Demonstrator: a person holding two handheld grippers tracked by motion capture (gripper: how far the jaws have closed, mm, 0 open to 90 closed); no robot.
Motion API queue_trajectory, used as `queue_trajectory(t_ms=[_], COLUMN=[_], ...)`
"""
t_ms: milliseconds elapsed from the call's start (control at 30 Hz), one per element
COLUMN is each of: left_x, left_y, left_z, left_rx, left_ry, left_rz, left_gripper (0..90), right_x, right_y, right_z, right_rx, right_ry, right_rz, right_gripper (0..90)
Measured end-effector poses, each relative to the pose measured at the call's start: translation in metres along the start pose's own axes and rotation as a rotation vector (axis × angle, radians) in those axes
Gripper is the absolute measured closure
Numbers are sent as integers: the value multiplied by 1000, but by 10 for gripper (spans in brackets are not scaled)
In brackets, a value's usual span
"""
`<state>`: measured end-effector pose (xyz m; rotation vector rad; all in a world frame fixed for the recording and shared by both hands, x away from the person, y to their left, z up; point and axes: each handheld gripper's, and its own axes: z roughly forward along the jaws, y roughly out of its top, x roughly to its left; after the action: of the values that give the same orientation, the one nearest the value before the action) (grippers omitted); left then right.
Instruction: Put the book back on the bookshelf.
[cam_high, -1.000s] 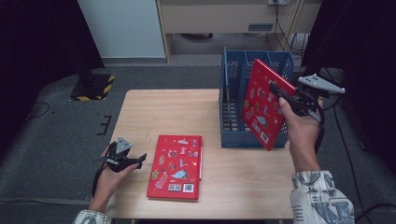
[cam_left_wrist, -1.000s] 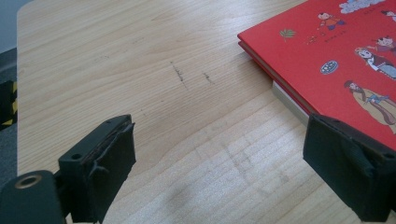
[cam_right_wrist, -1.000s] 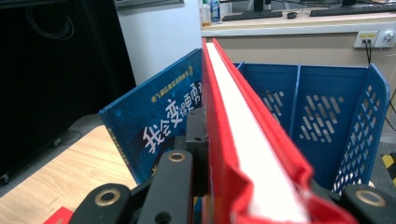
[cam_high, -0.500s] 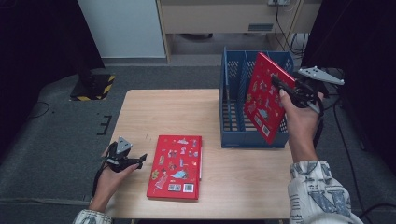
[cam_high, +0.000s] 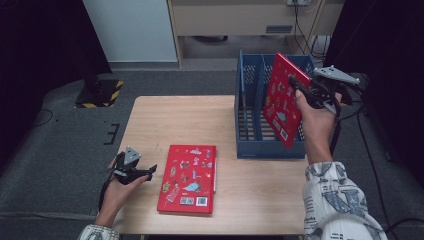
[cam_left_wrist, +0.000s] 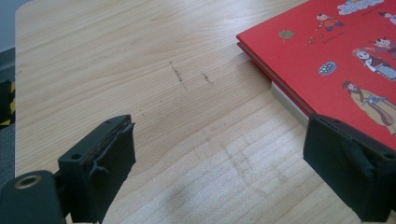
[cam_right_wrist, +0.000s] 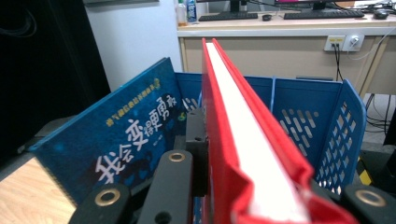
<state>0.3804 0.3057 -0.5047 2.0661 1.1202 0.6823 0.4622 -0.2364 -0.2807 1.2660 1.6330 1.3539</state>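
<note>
Since a second ago the right gripper (cam_high: 300, 86) has carried its red book (cam_high: 281, 98) a bit further toward the upper right of the high view, so the book now hangs tilted over the blue basket (cam_high: 244, 120) rather than in front of it. Its lower corner dips past the basket's front wall. The jaws are clamped tight on the book's edge; in the right gripper view you look straight down the white page block between two glossy red hard covers (cam_right_wrist: 243, 121). Behind it there's a blue book (cam_right_wrist: 112, 144) with yellow and white lettering leaning in the plastic basket, whose walls are perforated with little slots.

The left gripper (cam_high: 131, 167) hasn't budged. It sits low at the lower left of the frame, jaws spread wide with nothing between them, just bare pale wood-grain table (cam_left_wrist: 140, 70). A second red book (cam_high: 188, 178) lies flat just beside it, cartoon figures printed on its smooth cover, thick and rectangular with a grey-white page edge showing.
</note>
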Motion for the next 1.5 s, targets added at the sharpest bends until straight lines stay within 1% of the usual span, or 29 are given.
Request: queue_trajectory(t_ms=[300, 500, 667, 900, 1133, 1300, 1500], left_x=[1, 1, 1, 1, 0, -1, -1], left_y=[0, 0, 0, 0, 0, 0, 0], left_z=[0, 0, 0, 0, 1, 1, 2], left_rx=[-6, -4, -6, -5, -5, -2, -1], left_ry=[-1, -1, 0, -1, -2, -2, -4], left_rz=[-5, -3, -4, -2, 2, 5, 6], left_gripper=[82, 83, 83, 83, 83, 83, 84], right_x=[1, -1, -1, -1, 0, 2, 1], right_y=[-2, -2, -1, -6, -15, -24, -37], right_z=[18, 28, 39, 54, 65, 73, 81], right_rx=[9, 7, 0, -3, -13, -10, -3], right_ry=[-28, -40, -59, -77, -112, -114, -123], right_rz=[-10, -2, 6, 10, 0, -8, -4], right_gripper=[800, 800, 800, 800, 799, 800, 799])
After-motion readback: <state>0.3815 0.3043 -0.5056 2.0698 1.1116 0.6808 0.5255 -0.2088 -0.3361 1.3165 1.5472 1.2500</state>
